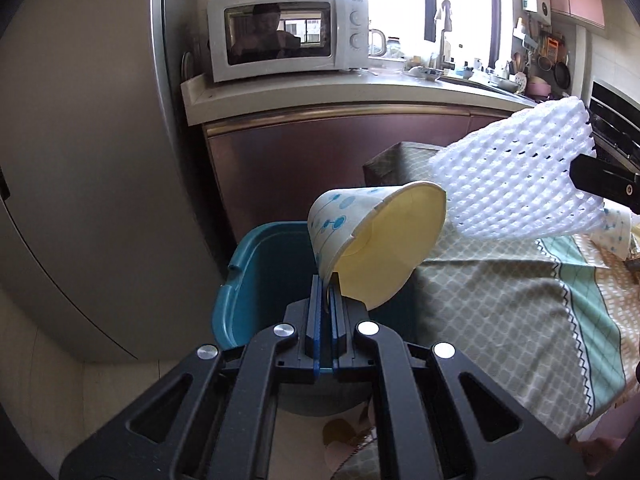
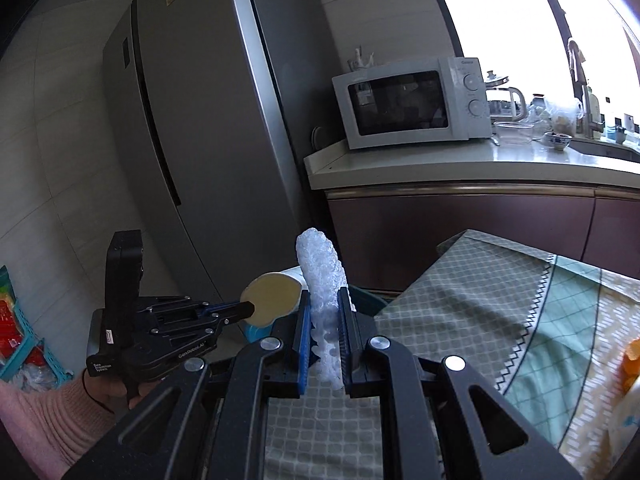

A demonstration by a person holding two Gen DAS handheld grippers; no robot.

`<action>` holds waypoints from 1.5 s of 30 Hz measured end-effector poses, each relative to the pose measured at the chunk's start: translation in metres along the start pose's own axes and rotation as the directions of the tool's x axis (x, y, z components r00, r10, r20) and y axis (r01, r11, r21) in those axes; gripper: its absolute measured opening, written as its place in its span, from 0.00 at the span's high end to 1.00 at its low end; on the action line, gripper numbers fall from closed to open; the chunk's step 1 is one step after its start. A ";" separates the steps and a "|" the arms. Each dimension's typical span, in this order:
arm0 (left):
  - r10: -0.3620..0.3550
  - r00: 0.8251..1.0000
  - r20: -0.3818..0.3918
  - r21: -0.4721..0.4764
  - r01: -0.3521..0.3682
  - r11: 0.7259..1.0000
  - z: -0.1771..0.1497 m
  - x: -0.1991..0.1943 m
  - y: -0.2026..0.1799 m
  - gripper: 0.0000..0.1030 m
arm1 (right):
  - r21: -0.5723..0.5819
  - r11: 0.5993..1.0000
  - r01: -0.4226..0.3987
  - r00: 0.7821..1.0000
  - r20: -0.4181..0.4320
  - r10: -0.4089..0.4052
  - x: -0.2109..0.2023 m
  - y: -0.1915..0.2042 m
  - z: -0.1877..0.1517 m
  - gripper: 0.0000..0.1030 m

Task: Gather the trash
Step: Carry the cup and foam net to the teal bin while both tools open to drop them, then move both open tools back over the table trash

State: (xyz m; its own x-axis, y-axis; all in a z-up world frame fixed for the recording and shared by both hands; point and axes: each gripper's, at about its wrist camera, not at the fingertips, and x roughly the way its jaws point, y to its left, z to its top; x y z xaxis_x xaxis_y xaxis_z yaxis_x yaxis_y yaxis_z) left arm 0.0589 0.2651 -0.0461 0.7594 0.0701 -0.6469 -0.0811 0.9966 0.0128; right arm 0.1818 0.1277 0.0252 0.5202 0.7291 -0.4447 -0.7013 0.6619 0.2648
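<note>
My left gripper (image 1: pixel 328 286) is shut on the rim of a white paper cup (image 1: pixel 372 240) with blue dots, held tipped above a teal bin (image 1: pixel 256 280) on the floor beside the table. In the right wrist view the same cup (image 2: pixel 272 296) shows its cream inside, pinched by the left gripper (image 2: pixel 250 310). My right gripper (image 2: pixel 324 308) is shut on a white foam fruit net (image 2: pixel 320 276) that stands up between its pads. That net (image 1: pixel 512 176) hangs over the table's corner in the left wrist view, to the right of the cup. The bin's rim (image 2: pixel 368 296) peeks out behind the net.
A table under a green and beige patterned cloth (image 1: pixel 520 300) fills the right side. A tall grey fridge (image 2: pixel 208 140) stands at the left, a counter with a white microwave (image 1: pixel 288 40) behind. Another dotted cup (image 1: pixel 618 236) lies on the table. A basket (image 2: pixel 20 340) sits far left.
</note>
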 end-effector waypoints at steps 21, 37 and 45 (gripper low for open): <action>0.001 0.983 -0.181 -0.058 -0.011 0.998 0.017 0.131 0.037 0.87 | 0.075 0.996 0.053 0.965 -0.261 -0.031 0.139 -0.008 0.002 0.69; -0.075 0.997 0.022 -0.043 0.076 0.996 0.023 0.062 -0.002 0.65 | 0.061 0.998 0.016 0.991 -0.133 -0.008 0.023 -0.003 -0.013 0.57; -0.264 0.959 0.098 0.062 0.259 0.964 0.037 0.023 -0.068 0.58 | 0.117 0.986 0.121 0.993 -0.024 -0.119 -0.081 -0.034 -0.037 0.54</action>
State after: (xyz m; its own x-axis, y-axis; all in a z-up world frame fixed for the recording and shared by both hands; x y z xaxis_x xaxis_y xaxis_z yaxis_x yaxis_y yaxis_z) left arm 0.1059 0.2003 -0.0336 0.8132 -0.1919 -0.5494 0.1587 0.9814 -0.1080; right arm 0.1453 0.0400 0.0210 0.5879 0.6411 -0.4932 -0.5719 0.7607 0.3072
